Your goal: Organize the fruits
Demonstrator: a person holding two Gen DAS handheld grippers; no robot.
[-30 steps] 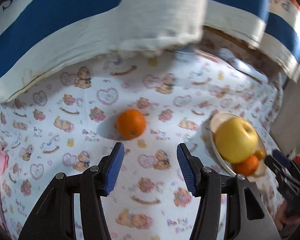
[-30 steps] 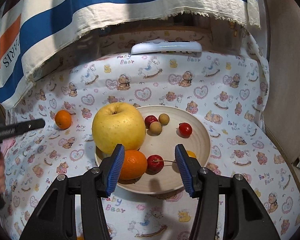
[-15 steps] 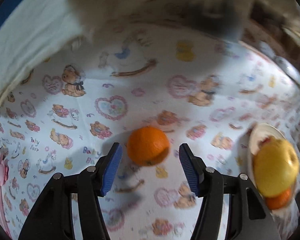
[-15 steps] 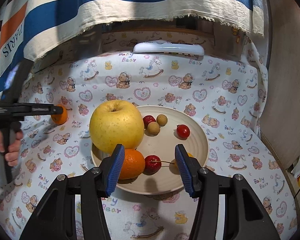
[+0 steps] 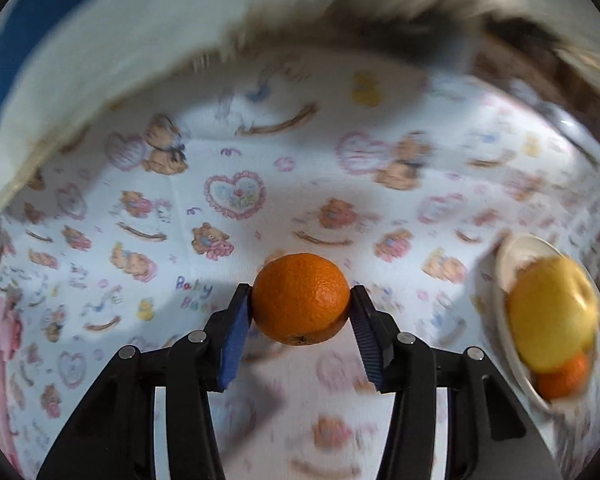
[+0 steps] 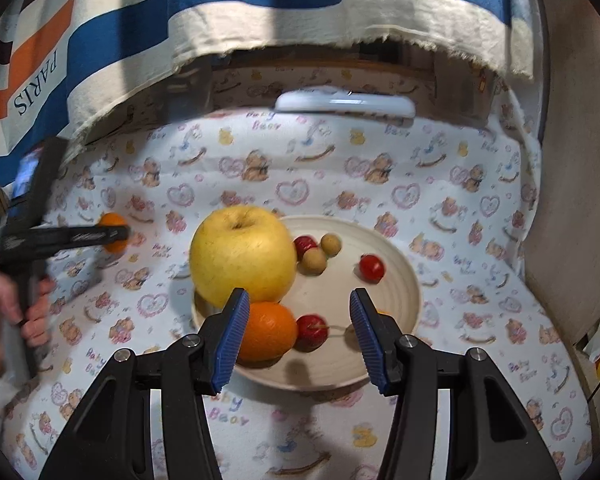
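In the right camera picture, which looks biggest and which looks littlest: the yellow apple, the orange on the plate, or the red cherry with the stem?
Largest to smallest, as they look:
1. Yellow apple, by far the biggest.
2. Orange on the plate.
3. Red cherry with the stem, the littlest.
The orange and cherry sit side by side, so nearness does not confuse that pair.

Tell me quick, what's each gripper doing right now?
Left gripper: jaws closing, both pads on the loose orange.
Right gripper: open, holding nothing, poised over the plate of fruit.
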